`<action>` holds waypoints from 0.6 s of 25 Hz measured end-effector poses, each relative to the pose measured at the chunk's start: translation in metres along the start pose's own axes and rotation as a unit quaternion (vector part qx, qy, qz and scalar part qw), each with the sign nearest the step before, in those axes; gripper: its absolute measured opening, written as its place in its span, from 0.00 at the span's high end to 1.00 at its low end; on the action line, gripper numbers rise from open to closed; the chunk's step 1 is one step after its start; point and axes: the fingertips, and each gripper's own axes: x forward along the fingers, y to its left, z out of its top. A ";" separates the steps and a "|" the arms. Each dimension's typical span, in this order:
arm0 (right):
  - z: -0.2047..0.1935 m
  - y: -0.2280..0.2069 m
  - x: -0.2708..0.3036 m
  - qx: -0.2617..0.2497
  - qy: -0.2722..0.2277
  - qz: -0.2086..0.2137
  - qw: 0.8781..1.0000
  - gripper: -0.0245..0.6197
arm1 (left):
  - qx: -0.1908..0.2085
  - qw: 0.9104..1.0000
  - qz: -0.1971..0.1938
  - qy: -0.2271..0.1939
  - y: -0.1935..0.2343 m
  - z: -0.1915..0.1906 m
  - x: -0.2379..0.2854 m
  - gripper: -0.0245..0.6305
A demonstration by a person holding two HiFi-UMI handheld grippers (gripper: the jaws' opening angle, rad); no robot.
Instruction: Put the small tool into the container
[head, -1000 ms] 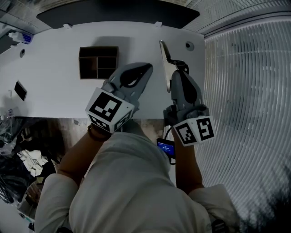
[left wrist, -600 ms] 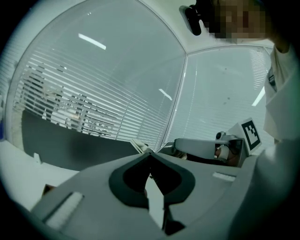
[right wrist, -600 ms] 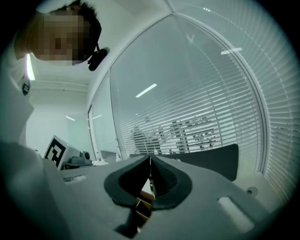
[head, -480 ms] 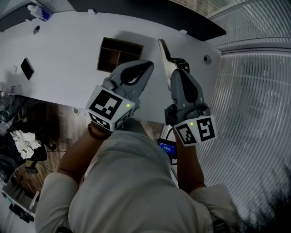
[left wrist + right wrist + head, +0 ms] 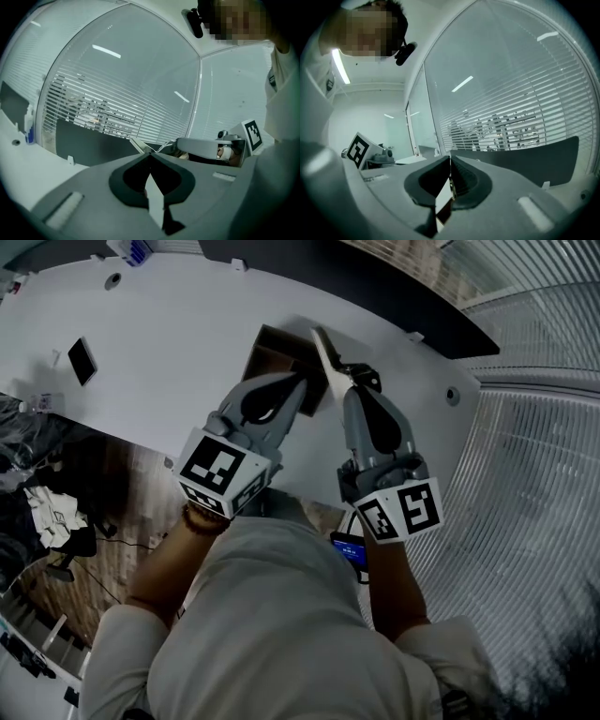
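In the head view my right gripper (image 5: pixel 353 385) is shut on the small tool (image 5: pixel 326 357), a pale flat blade that sticks out past the jaw tips. The blade's far end lies over the right side of the dark brown compartmented container (image 5: pixel 272 348) on the white table (image 5: pixel 178 343). My left gripper (image 5: pixel 302 382) is shut with nothing in it, and its tip covers the container's near edge. The left gripper view shows the tool (image 5: pixel 139 145) jutting from the right gripper (image 5: pixel 180 143). The container's compartments are mostly hidden.
A small black slab (image 5: pixel 82 360) lies on the table at the left. A white and blue bottle (image 5: pixel 131 249) stands at the far edge, and a dark panel (image 5: pixel 394 287) runs behind the table. Cluttered floor (image 5: pixel 47 512) lies below the near edge.
The head view has swung left. Both grippers have closed in on the container. The tool's tip now overlaps it, and the left gripper's tip now reaches its near edge.
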 end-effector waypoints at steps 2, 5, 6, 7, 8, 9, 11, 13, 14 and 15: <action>-0.002 0.001 0.005 -0.008 0.002 0.010 1.000 0.95 | 0.000 1.000 0.008 0.000 0.006 -0.002 0.000 0.96; -0.005 0.011 0.021 -0.020 0.008 0.021 1.000 0.95 | -0.004 1.000 0.015 0.001 0.023 -0.001 -0.005 0.96; -0.006 0.014 0.028 -0.024 0.010 0.023 0.999 0.95 | -0.006 1.000 0.016 0.002 0.030 -0.001 -0.007 0.96; -0.007 0.018 0.035 -0.028 0.013 0.026 0.999 0.95 | -0.008 1.000 0.017 0.002 0.036 0.000 -0.008 0.96; -0.009 0.022 0.042 -0.033 0.017 0.028 0.999 0.95 | -0.010 1.000 0.017 0.003 0.044 0.000 -0.010 0.96; -0.011 0.025 0.048 -0.039 0.022 0.031 0.999 0.95 | -0.013 1.000 0.017 0.004 0.050 0.000 -0.011 0.96; -0.015 0.028 0.056 -0.050 0.029 0.036 0.998 0.95 | -0.020 1.000 0.018 0.007 0.059 -0.004 -0.011 0.96; -0.018 0.027 0.059 -0.063 0.035 0.043 0.997 0.95 | -0.023 1.000 0.019 0.012 0.063 -0.008 -0.008 0.96; -0.019 0.026 0.061 -0.068 0.037 0.047 0.996 0.95 | -0.023 0.999 0.019 0.014 0.065 -0.010 -0.006 0.96; -0.020 0.024 0.062 -0.074 0.039 0.052 0.995 0.95 | -0.023 0.999 0.018 0.016 0.066 -0.011 -0.003 0.96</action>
